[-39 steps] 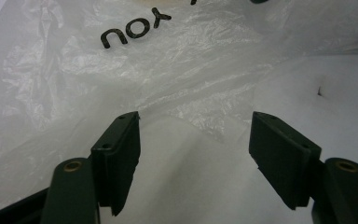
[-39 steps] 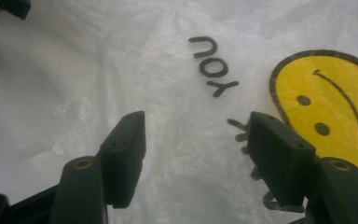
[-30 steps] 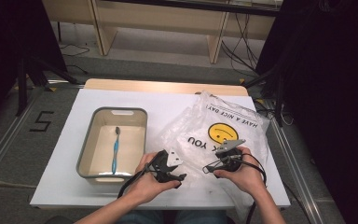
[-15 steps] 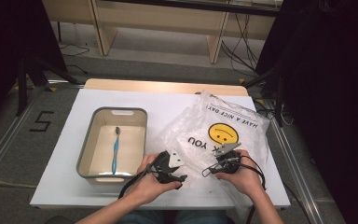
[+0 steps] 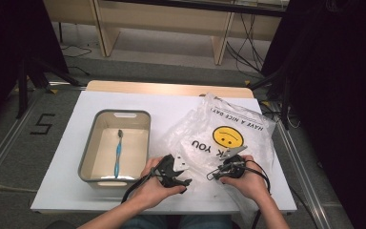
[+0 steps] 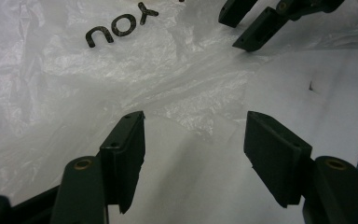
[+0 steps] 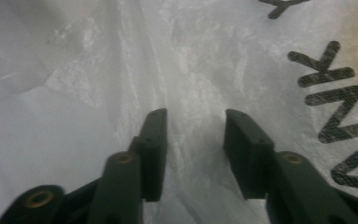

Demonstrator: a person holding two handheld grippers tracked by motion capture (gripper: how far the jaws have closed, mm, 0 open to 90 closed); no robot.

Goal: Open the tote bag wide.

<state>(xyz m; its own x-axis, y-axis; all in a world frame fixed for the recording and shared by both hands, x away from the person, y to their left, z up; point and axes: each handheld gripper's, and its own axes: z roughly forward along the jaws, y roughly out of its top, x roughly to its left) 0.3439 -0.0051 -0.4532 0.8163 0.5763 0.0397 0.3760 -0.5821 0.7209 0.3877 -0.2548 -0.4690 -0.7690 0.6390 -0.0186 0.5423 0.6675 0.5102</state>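
Counter [image 5: 171, 107], white, is standing on grey floor with wooden shelving behind it. Left of the left gripper [image 5: 183, 175], a grey bin [image 5: 88, 157] is holding a blue toothbrush [image 5: 118, 153]. Its fingers [image 6: 126, 154] are gaping over the plastic bag [image 5: 228, 133]'s edge; the right gripper [image 5: 214, 174] has been closing, bag film lying between, unpinched.

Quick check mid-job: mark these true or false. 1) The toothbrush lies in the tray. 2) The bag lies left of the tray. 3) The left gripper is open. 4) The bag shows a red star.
1) The toothbrush lies in the tray: true.
2) False: the bag lies right of the tray.
3) The left gripper is open: true, nothing between its fingers.
4) False: it shows a yellow smiley face.
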